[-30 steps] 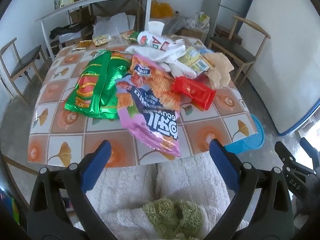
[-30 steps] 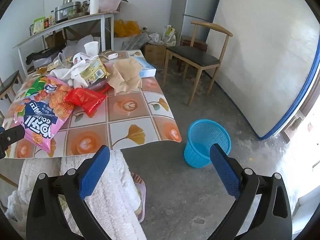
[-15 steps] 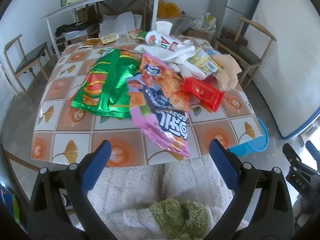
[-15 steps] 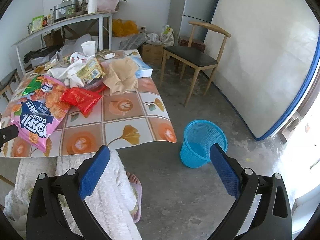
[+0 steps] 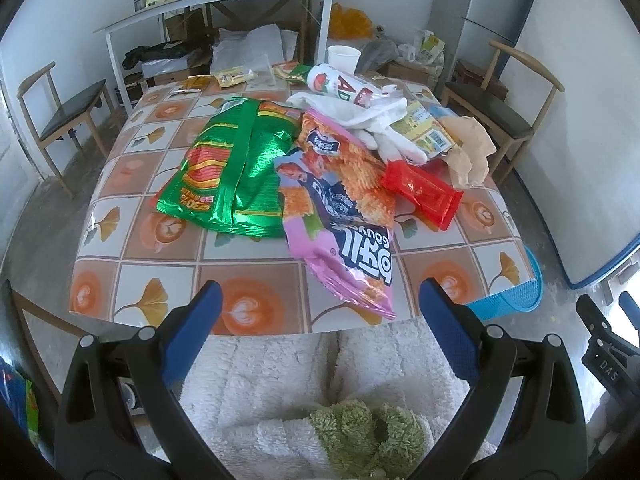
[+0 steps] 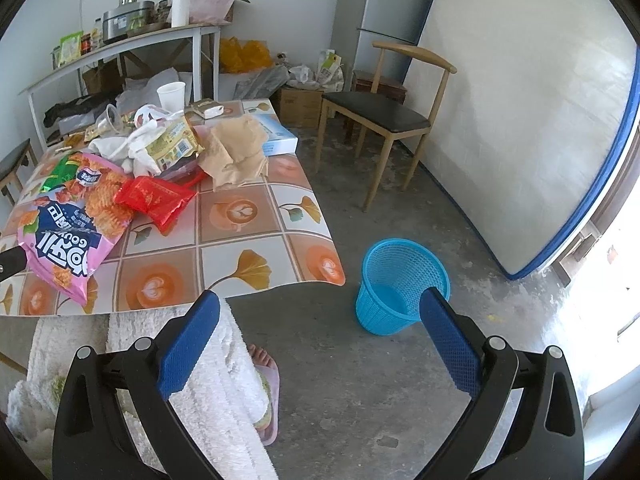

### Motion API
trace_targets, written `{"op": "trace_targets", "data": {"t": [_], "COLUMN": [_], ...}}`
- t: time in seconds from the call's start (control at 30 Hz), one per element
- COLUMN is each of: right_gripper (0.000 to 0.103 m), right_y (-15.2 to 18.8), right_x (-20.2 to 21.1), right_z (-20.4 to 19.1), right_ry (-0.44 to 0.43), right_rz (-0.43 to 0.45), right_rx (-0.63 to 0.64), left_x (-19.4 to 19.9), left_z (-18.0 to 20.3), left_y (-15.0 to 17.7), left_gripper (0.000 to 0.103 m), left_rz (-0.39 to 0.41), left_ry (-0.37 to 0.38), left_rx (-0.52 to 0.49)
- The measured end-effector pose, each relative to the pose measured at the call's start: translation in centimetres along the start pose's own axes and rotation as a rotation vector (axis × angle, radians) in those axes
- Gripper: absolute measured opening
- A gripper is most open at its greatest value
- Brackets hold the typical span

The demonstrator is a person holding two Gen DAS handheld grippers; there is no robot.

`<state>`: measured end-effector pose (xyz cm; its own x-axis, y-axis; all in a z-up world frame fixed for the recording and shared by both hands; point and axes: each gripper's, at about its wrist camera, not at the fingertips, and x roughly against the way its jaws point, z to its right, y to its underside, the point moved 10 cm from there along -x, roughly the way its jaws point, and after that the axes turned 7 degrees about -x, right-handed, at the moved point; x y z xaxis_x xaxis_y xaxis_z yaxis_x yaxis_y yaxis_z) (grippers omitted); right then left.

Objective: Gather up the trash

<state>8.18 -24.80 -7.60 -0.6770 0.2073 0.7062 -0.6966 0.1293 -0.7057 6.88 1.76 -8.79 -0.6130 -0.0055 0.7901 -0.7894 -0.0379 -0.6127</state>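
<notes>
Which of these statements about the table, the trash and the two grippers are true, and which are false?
1. Both the left gripper and the right gripper are open and empty. True.
2. The blue basket stands on the table. False: it stands on the floor beside it.
3. The pink snack bag partly overlaps the green snack bag. True.
4. The blue basket is full of wrappers. False: no wrappers show inside.
</notes>
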Motion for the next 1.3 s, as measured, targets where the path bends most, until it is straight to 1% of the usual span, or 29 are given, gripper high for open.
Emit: {"op": "trace_targets", "data": {"t": [0.53,1.3], "right_gripper": [0.097,0.097], "right_y": [-0.2,-0.2], "right_x": [0.1,0.0], "right_z": [-0.5,-0.9], "right_ry": [-0.006,-0.009], "right_rz": [0.001,-0.001], "right_rx": [0.01,0.014], "left_x": [0.0,-0.1], "left_z": [-0.5,-0.7], "left_y": [-0.2,-0.1], "left_gripper": [0.095,0.095], "left_rz": [0.002,0.001], "left_ry": [-0.015,-0.013], "left_rx": [0.012,0.012]}}
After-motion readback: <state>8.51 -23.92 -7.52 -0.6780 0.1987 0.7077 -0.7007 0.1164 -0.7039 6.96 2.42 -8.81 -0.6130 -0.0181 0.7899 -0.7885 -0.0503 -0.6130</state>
